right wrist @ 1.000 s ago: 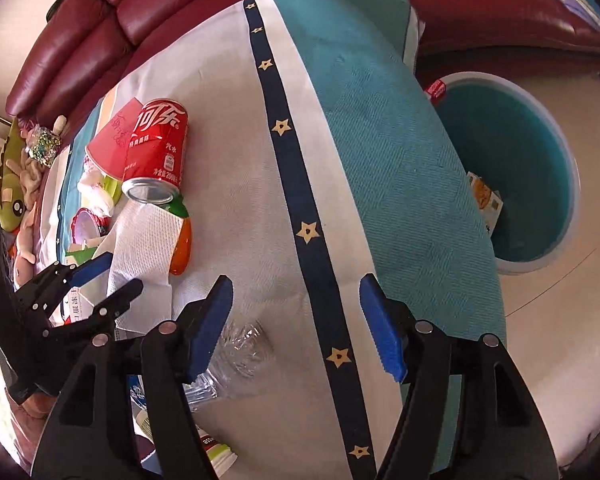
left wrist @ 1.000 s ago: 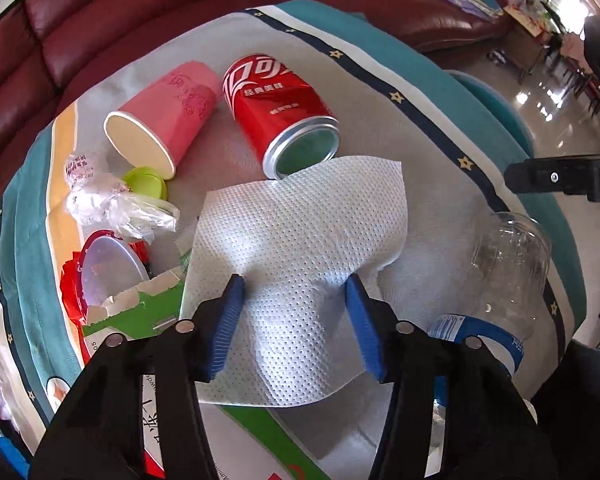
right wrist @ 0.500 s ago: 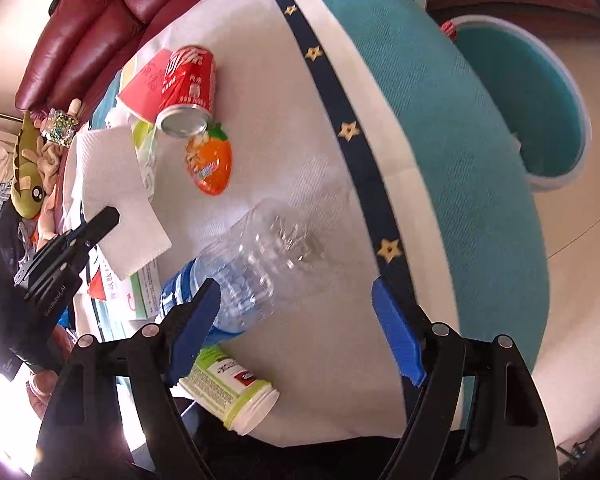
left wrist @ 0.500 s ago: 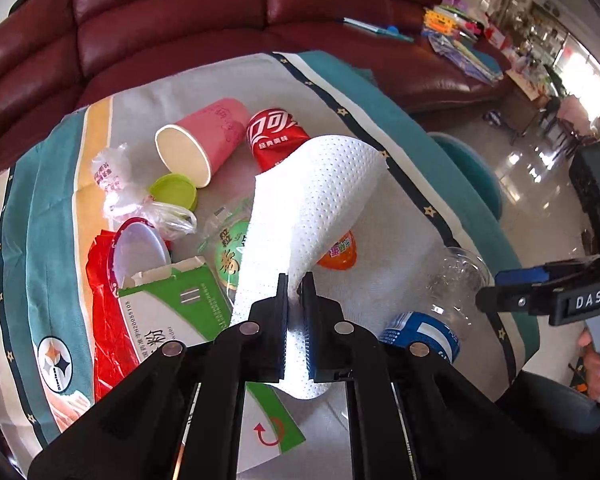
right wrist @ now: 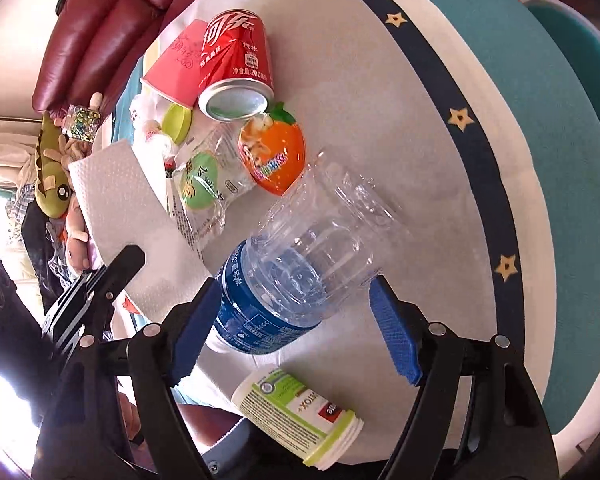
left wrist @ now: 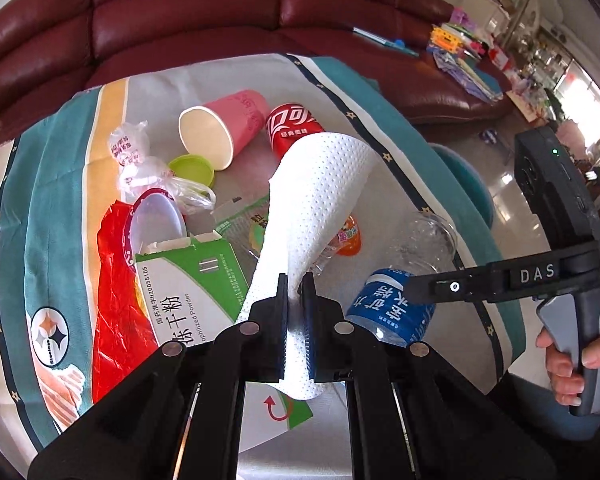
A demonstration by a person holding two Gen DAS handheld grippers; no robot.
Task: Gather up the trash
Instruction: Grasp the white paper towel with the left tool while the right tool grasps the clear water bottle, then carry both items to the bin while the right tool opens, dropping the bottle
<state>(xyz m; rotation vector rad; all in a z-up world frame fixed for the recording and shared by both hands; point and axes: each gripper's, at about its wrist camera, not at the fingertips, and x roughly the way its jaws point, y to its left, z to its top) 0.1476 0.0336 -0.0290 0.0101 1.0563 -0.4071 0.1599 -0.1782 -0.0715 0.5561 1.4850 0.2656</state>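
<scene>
Tablecloth (left wrist: pixel 236 92): left gripper (left wrist: pixel 295 280) tilted down, pinching one paper towel (left wrist: pixel 320 200); right gripper (right wrist: pixel 296 304) wide, straddling one bottle (right wrist: pixel 300 272); one can (right wrist: pixel 236 60).

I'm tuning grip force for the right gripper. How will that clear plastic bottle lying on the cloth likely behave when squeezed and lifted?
The clear bottle looks empty, so it is probably very light. Its thin ribbed wall may buckle or crackle under a firm squeeze. It lies on its side between the open right gripper, so a push on one side could roll it across the tablecloth.
</scene>
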